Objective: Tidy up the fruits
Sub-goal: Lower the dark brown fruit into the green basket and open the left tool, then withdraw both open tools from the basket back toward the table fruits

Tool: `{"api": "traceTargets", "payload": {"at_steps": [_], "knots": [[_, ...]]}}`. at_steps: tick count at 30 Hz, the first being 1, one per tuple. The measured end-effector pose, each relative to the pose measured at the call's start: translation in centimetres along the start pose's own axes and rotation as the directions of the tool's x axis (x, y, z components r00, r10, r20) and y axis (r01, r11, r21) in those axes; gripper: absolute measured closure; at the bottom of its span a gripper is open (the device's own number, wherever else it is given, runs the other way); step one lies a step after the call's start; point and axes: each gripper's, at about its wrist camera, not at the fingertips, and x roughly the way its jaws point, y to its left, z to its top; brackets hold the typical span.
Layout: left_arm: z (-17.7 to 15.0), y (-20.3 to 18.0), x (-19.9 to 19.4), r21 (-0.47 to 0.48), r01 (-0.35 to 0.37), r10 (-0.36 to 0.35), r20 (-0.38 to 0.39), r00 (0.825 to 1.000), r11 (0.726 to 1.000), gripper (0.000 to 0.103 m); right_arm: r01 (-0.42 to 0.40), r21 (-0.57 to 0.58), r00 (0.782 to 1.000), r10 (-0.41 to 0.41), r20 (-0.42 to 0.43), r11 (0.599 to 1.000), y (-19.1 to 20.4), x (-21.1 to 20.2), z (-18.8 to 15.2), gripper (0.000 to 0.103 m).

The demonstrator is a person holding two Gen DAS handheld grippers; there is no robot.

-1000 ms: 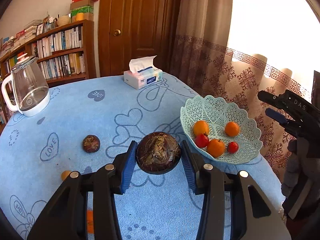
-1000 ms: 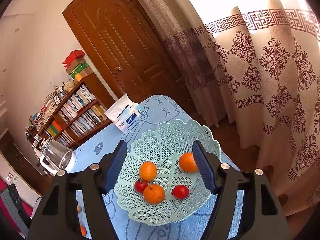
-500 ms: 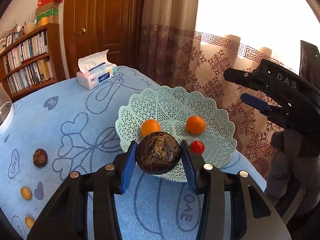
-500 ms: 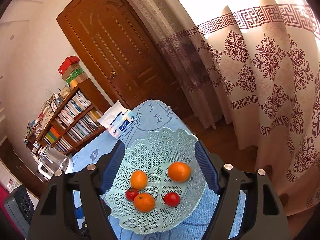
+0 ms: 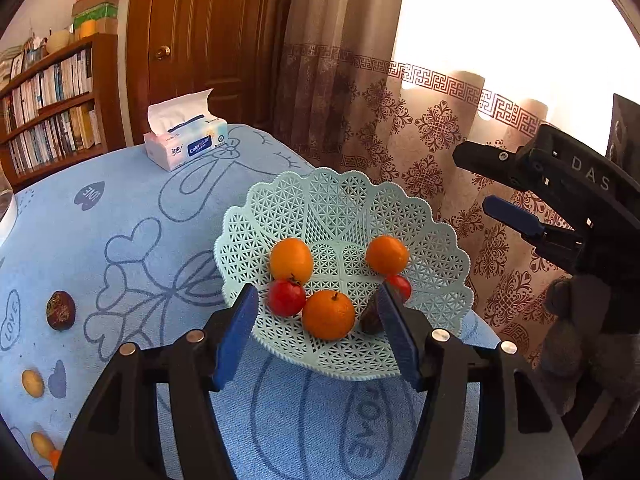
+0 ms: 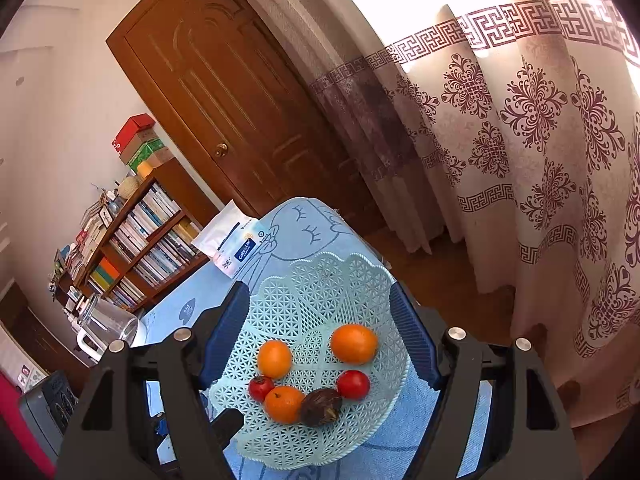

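A pale green lattice basket [image 5: 340,200] [image 6: 320,280] on the blue tablecloth holds three oranges [image 5: 328,314], two red tomatoes [image 5: 286,298] and a dark brown round fruit [image 6: 322,400]. In the left wrist view this dark fruit [image 5: 370,318] lies at the basket's near side, half hidden behind my right-hand finger. My left gripper [image 5: 316,292] hangs over the basket's near rim, its jaws opening and its pads touching nothing. My right gripper [image 6: 318,292] [image 5: 472,180] stands open above the basket's right side, holding nothing.
On the cloth to the left lie another dark fruit [image 5: 60,310] and small yellow fruits [image 5: 32,382]. A tissue box [image 5: 184,144] stands at the table's far edge and a glass kettle [image 6: 104,328] further left. A bookshelf, door and curtain lie behind.
My left gripper carried the dark fruit to the right over the basket, then spread its jaws and let it go; it now lies in the basket. The right gripper hardly moved.
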Motion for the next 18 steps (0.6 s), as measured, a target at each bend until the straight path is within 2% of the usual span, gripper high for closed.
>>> {"api": "traceTargets", "payload": {"at_steps": [5, 8, 18], "knots": [[0.0, 2.3, -1.5, -0.057, -0.043, 0.044, 0.015, 0.999, 0.997, 0.039, -0.003, -0.006, 1.0, 0.003, -0.001, 1.0, 0.3, 0.0, -0.2, 0.029], [-0.1, 3.3, -2.6, -0.084, -0.072, 0.075, 0.031, 0.997, 0.994, 0.031, -0.005, -0.01, 1.0, 0.005, -0.003, 1.0, 0.6, -0.1, -0.4, 0.029], [-0.7, 6.6, -6.0, -0.14, -0.157, 0.166, 0.054, 0.985, 0.978, 0.029, -0.023, -0.016, 1.0, 0.023, 0.018, 1.0, 1.4, -1.0, -0.6, 0.029]]}}
